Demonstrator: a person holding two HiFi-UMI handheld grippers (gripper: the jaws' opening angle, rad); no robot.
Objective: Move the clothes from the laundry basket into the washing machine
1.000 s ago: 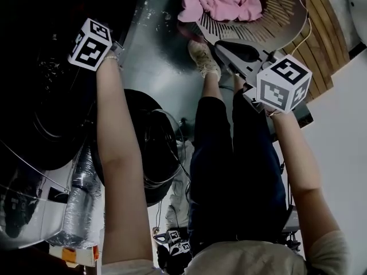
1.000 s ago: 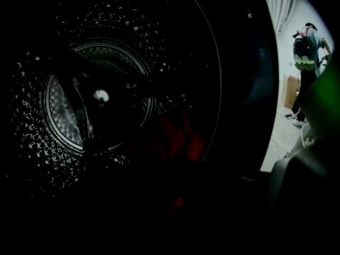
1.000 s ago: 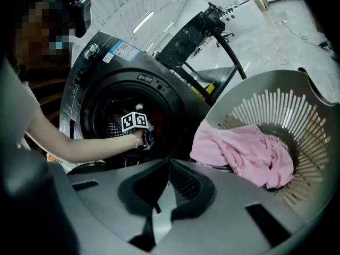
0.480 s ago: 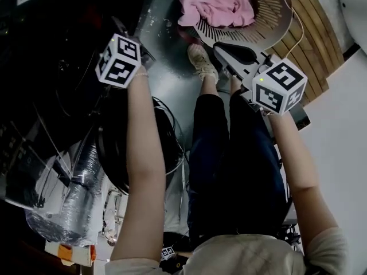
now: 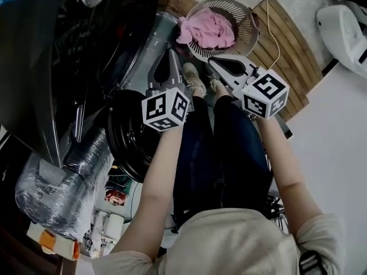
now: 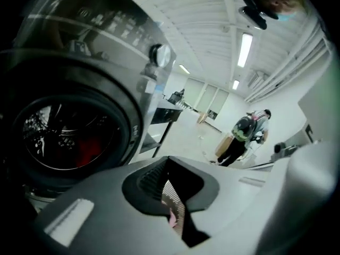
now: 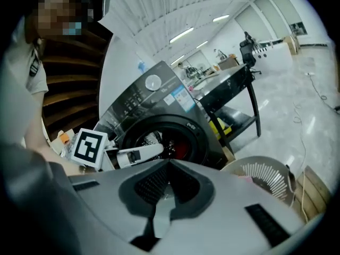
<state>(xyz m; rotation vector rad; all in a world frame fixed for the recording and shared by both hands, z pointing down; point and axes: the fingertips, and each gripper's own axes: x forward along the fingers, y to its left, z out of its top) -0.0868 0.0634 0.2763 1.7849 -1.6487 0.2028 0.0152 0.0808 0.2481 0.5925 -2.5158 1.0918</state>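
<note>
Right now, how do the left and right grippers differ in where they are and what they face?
The left gripper hangs beside the washing machine; the right gripper hangs nearer the laundry basket. The left gripper's view shows the drum close and large; the right gripper's view shows it smaller, with the basket beside it. Both are shut and empty; the pink clothes lie in the basket.

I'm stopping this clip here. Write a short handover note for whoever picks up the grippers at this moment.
Left gripper: fingers shut, empty, by the washing machine, whose door is open.
Right gripper: shut, empty, pointing toward the laundry basket.
Done: a red item shows inside the drum.
Left: the pink clothes in the basket go into the drum.
</note>
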